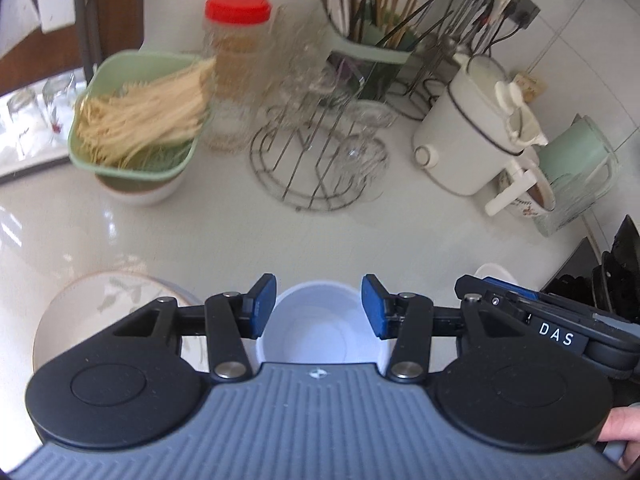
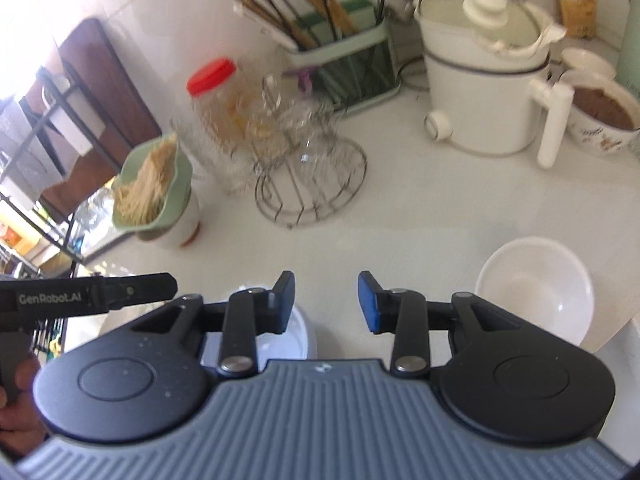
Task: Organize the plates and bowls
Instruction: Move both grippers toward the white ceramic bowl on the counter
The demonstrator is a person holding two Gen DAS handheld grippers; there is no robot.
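Your left gripper (image 1: 319, 306) hangs over the white countertop (image 1: 224, 236) with its blue pads parted and gripping nothing. A small white bowl (image 1: 316, 330) sits on the counter below, seen in the gap between the pads, and neither pad touches it. Just to the left of that bowl lies a leaf-patterned plate (image 1: 100, 312), partly hidden under the gripper body. Your right gripper (image 2: 326, 302) also stands parted with nothing between its pads. The same small bowl (image 2: 298, 338) peeks out beneath its left finger. A wider white bowl (image 2: 536, 296) rests well apart to its right, close to the counter's near right corner.

Ahead of both grippers the counter is bare and glossy up to a round wire rack (image 1: 316, 160) holding upturned glasses. Left of the rack stands a red-lidded jar (image 1: 234, 68). Beside that, a green basket of dried noodles (image 1: 140, 116) perches on a white bowl. Behind the rack is a green chopstick holder (image 1: 372, 40). To the right stand a white electric pot (image 1: 468, 128), a flowered mug (image 2: 600, 116) and a pale green jug (image 1: 576, 156). A dark stove edge (image 1: 576, 264) bounds the counter at the right in the left wrist view.
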